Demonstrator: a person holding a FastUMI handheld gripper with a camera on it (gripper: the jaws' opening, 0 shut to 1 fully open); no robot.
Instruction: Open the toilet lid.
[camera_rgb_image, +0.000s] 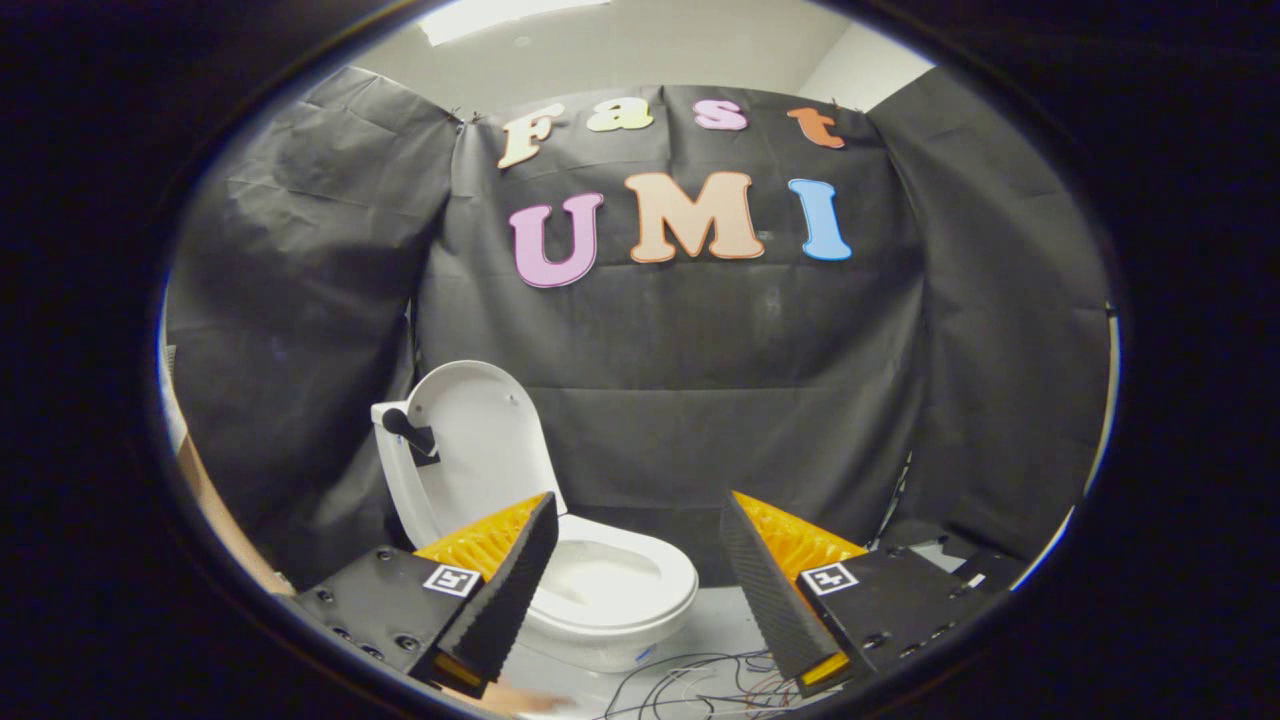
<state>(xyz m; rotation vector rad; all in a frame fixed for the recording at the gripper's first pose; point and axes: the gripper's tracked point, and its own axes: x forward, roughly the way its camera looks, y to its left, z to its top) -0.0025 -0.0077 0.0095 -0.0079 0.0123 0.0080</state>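
Already we find the toilet lid (478, 435) upright at ten o'clock beyond our gripper (640, 560), fingers spread wide on nothing. Nudged forward, it could drop back onto the bowl (640, 590) (loose wires (690, 680) could snag us).

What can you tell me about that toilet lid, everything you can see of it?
The toilet lid is a white, smooth, plastic-looking oval. It already stands raised, nearly upright, leaning back toward the black cloth wall above the open white toilet bowl. A dark handle-like piece sticks out at its left edge. It sits beyond the gripper, whose fingers are spread wide and hold nothing; nothing touches the lid.
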